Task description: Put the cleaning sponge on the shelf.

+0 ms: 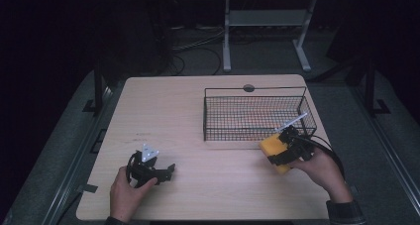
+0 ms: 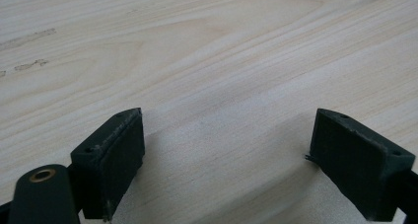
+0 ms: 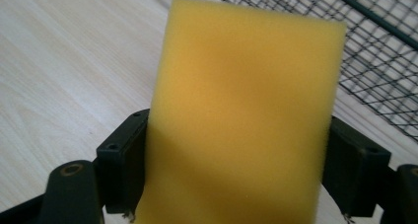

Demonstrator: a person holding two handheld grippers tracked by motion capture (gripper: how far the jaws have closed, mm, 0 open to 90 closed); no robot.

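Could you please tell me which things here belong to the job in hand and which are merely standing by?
In the job:
yellow sponge
right gripper, shut on it
wire basket, just beyond

Standing by:
left gripper, open over bare table

High view above the near edge of the table (image 1: pixel 198 116), facing forward; both gripper views close over its wood.

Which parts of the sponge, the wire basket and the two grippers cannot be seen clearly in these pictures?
- Yellow sponge, right gripper view: its lower end is cut off by the bottom edge; its far face is hidden.
- Sponge, high view: partly covered by the right gripper.
- Wire basket, high view: the mesh blurs any contents, too small to tell.
- Left gripper, high view: its jaws are too dark and small to judge.
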